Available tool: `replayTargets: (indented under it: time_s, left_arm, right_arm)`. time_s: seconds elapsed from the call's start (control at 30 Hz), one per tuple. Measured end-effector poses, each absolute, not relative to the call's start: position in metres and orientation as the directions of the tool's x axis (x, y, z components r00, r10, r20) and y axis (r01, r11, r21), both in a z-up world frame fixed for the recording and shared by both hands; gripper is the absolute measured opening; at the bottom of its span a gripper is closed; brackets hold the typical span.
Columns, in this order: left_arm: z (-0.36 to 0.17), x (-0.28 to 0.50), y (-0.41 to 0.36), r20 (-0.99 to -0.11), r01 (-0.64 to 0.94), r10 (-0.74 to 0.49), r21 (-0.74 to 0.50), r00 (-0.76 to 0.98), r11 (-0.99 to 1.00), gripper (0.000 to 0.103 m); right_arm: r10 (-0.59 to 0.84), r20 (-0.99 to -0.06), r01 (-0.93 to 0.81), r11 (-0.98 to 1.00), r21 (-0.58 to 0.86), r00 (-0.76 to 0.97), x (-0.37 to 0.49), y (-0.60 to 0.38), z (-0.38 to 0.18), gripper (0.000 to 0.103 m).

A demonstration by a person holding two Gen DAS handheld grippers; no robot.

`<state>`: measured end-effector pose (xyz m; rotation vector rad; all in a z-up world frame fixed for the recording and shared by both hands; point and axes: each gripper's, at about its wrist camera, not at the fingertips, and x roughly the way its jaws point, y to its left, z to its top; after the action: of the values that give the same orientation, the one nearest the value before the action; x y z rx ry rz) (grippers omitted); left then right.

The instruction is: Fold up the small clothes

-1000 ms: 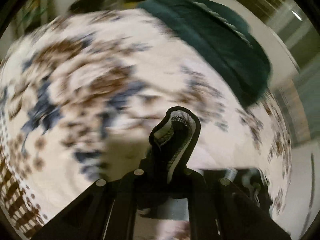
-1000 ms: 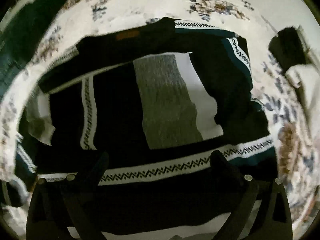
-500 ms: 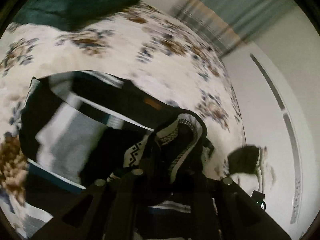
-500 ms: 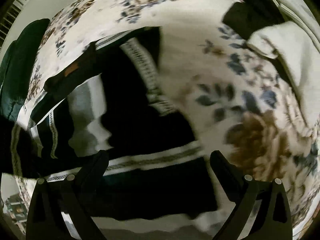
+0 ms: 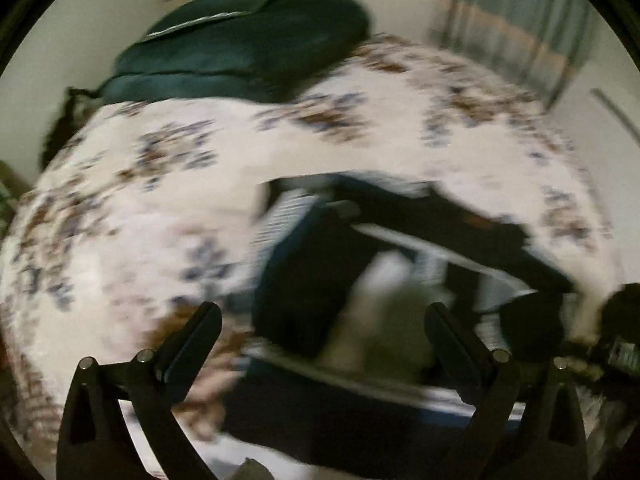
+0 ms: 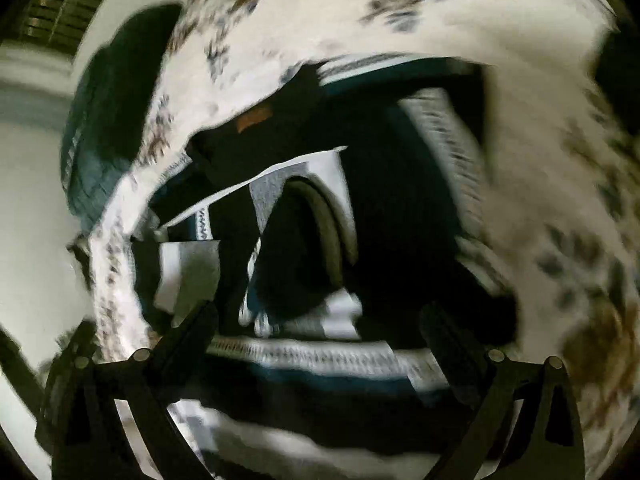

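dark garment (image 5: pixel 320 280) lying flat, axis blurred

Home bedroom: bed (image 5: pixel 360 92) under floral bedspread, dark green pillow (image 5: pixel 240 40) at its far end, striped curtain (image 5: pixel 504 20) and pale walls beyond pillow.

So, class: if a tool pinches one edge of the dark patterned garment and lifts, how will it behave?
The dark patterned garment looks floppy: it already lies in soft folds on the floral bedspread, so it would likely drape and unfold. Probably light, and unlikely to slip on fabric.
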<state>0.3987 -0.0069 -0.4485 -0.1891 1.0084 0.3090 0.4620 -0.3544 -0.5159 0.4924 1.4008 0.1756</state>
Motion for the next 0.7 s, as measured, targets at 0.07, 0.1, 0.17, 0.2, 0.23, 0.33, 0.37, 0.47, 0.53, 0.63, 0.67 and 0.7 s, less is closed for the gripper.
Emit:
replayTargets:
  time_s: [0.07, 0.1, 0.17, 0.2, 0.23, 0.33, 0.37, 0.47, 0.53, 0.63, 0.67, 0.7]
  left_arm:
    - [-0.456, 0.391, 0.011, -0.859, -0.373, 0.214, 0.029, 0.464, 0.927, 0.103]
    - [-0.459, 0.389, 0.019, -0.861, -0.385, 0.227, 0.040, 0.455, 0.922, 0.103]
    - [-0.464, 0.389, 0.028, -0.864, -0.401, 0.252, 0.065, 0.436, 0.914, 0.103]
    - [-0.466, 0.389, 0.028, -0.864, -0.403, 0.259, 0.072, 0.432, 0.912, 0.103]
    - [-0.467, 0.390, 0.029, -0.864, -0.402, 0.261, 0.075, 0.432, 0.913, 0.103]
    - [-0.469, 0.395, 0.025, -0.863, -0.390, 0.255, 0.074, 0.436, 0.918, 0.103]
    - [-0.470, 0.397, 0.023, -0.864, -0.385, 0.251, 0.073, 0.436, 0.920, 0.103]
    - [-0.471, 0.405, 0.013, -0.869, -0.358, 0.229, 0.066, 0.438, 0.932, 0.103]
    - [-0.471, 0.410, 0.006, -0.868, -0.341, 0.222, 0.066, 0.443, 0.938, 0.103]
    - [-0.472, 0.418, -0.002, -0.869, -0.318, 0.210, 0.065, 0.448, 0.946, 0.103]
    - [-0.473, 0.421, -0.003, -0.871, -0.312, 0.208, 0.066, 0.446, 0.948, 0.103]
    - [-0.475, 0.423, -0.005, -0.873, -0.308, 0.206, 0.068, 0.442, 0.949, 0.103]
  right_arm:
    - [0.386, -0.914, 0.138, 0.905, 0.401, 0.125, 0.489, -0.331, -0.542, 0.096]
    - [0.378, -0.920, 0.131, 0.912, 0.389, 0.103, 0.498, -0.323, -0.551, 0.074]
    - [0.357, -0.931, 0.096, 0.927, 0.363, 0.072, 0.507, -0.311, -0.558, 0.014]
    - [0.351, -0.933, 0.086, 0.930, 0.357, 0.075, 0.508, -0.308, -0.557, 0.006]
    - [0.345, -0.933, 0.071, 0.933, 0.353, 0.106, 0.507, -0.307, -0.549, 0.006]
    - [0.320, -0.929, 0.046, 0.942, 0.334, 0.184, 0.499, -0.313, -0.523, 0.005]
    - [0.319, -0.927, 0.052, 0.941, 0.335, 0.200, 0.498, -0.319, -0.515, 0.004]
    - [0.296, -0.923, 0.087, 0.942, 0.326, 0.247, 0.494, -0.341, -0.494, 0.004]
    - [0.268, -0.920, 0.109, 0.945, 0.309, 0.286, 0.492, -0.360, -0.481, 0.004]
    - [0.214, -0.924, 0.174, 0.945, 0.278, 0.316, 0.491, -0.394, -0.476, 0.004]
    - [0.199, -0.929, 0.195, 0.944, 0.268, 0.313, 0.491, -0.405, -0.478, 0.004]
    - [0.181, -0.937, 0.221, 0.942, 0.252, 0.297, 0.492, -0.418, -0.485, 0.004]
